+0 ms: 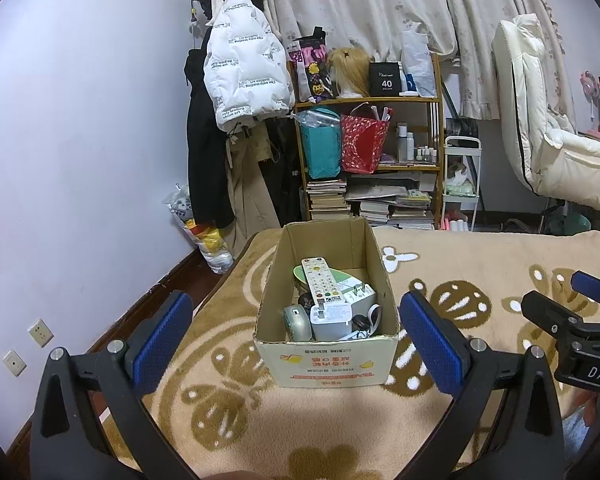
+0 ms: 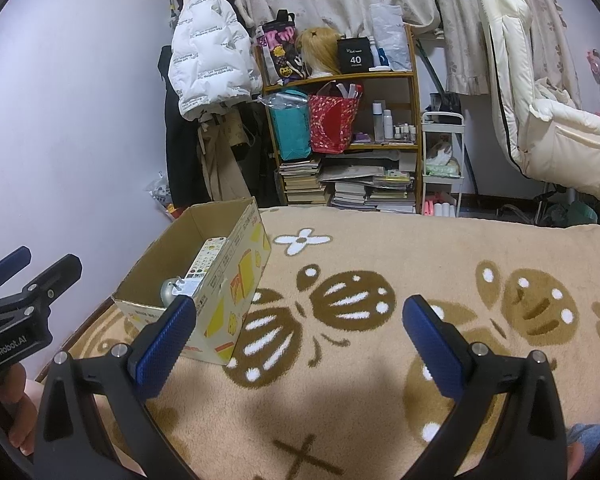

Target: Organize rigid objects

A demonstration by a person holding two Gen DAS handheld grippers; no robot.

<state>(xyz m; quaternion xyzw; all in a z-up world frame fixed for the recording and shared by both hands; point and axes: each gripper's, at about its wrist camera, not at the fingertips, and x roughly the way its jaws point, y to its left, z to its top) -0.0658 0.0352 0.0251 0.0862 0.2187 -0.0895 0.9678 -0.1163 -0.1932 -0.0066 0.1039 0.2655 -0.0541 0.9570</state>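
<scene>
One open cardboard box point(image 1: 328, 364) on blanket point(image 2: 380, 380): one white remote point(image 1: 320, 280), one grey clock point(image 1: 297, 322), perhaps two chargers point(image 1: 332, 320). Left gripper point(image 1: 296, 336), right gripper point(image 2: 300, 344) both spread wide, empty.

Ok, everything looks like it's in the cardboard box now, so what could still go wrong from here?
1. The cardboard box sits on a soft blanket near the bed's corner; lifting or nudging it could tip it off.
2. The white remote lies loosely on top of the pile, so it may slide out if the box tilts.
3. Both grippers, left and right, are open and empty; gripping a thin wall may buckle it.
</scene>
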